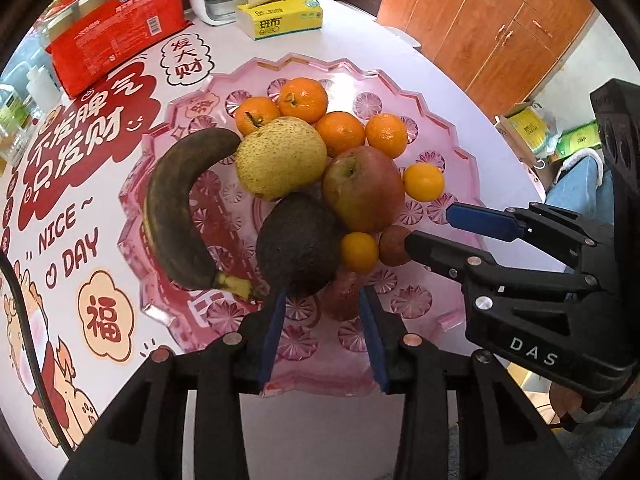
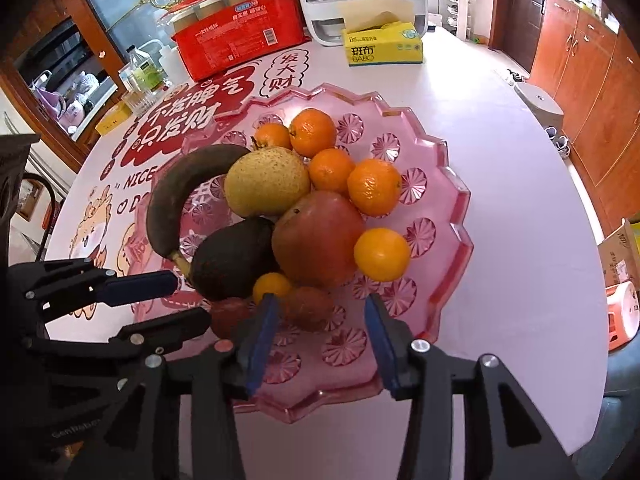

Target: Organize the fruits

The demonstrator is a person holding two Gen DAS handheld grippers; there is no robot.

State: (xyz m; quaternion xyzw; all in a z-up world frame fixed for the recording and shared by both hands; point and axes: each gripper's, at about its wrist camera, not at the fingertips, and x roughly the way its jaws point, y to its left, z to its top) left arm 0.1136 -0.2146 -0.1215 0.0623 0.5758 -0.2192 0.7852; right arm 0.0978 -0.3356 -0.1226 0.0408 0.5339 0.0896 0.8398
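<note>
The left gripper (image 1: 324,292) hangs over the near edge of the pink plate (image 1: 436,312) with its blue-padded jaws parted and nothing clamped between them; a small dark red fruit (image 1: 342,294) lies on the plate in the gap, and whether either pad touches it cannot be told. The right gripper (image 2: 320,304) stands beside it over the same near edge, jaws likewise apart and holding nothing, with a brownish round fruit (image 2: 310,306) lying just inside its left pad. Just beyond both grippers, toward the plate's middle, sits a dark avocado (image 1: 298,240), and a small yellow-orange citrus (image 1: 359,252) rests against its right side. Behind these a red apple (image 1: 362,188) occupies the plate's centre, with a speckled yellow pear (image 1: 280,158) to its left. A blackened banana (image 1: 180,208) curves along the plate's left side, its yellow stem end pointing to the near rim. Four mandarins (image 1: 340,132) cluster at the far side of the plate behind the pear and apple, and another small citrus (image 1: 424,182) lies to the apple's right. Past the plate's far rim stand a red package (image 1: 116,44) and a yellow tissue box (image 1: 280,18) on the round table (image 1: 460,92).
</note>
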